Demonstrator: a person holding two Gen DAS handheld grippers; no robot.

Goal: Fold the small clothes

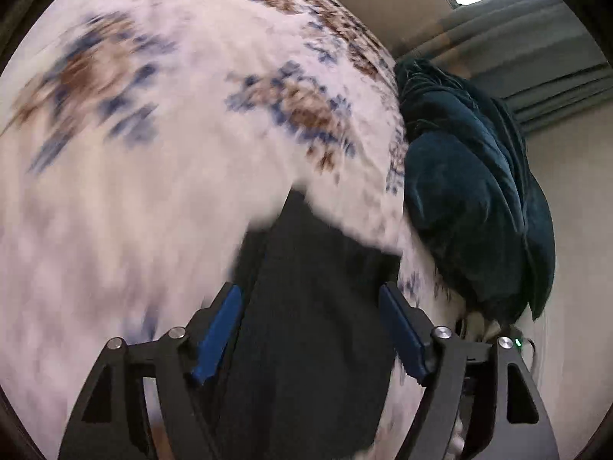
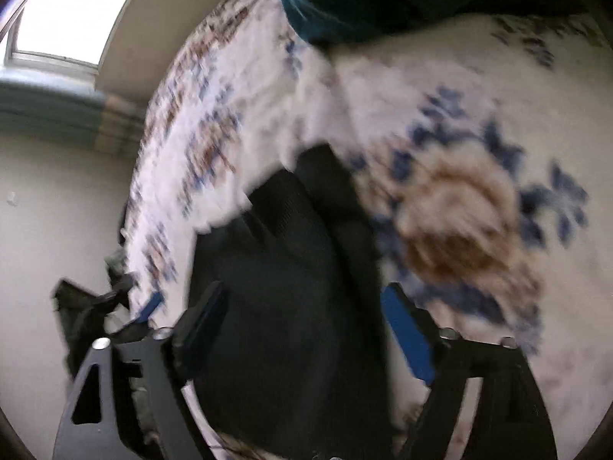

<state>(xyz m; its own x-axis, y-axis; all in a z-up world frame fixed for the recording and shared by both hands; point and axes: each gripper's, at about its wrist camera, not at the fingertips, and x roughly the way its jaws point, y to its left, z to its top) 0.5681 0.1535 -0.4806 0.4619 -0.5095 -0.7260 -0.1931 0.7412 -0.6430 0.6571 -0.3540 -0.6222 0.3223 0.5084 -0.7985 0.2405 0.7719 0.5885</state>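
**Both hand-held grippers spread over dark garment**

Nearest: left hand-held gripper (image 1: 312, 329) spread wide, right hand-held gripper (image 2: 306, 329) likewise, pads clear of cloth. Between and beneath each: black garment (image 1: 306, 306), lying on floral bedspread (image 1: 134, 191). Beyond: teal velvet cushion (image 1: 471, 191), then curtain (image 1: 536, 76) and window (image 2: 72, 15).

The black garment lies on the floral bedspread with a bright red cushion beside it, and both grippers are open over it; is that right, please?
Not quite: the cushion is dark teal, not red, as the left wrist view shows. The rest holds: the black garment lies on the floral bedspread, and the left gripper and right gripper are open over it, nothing clamped.
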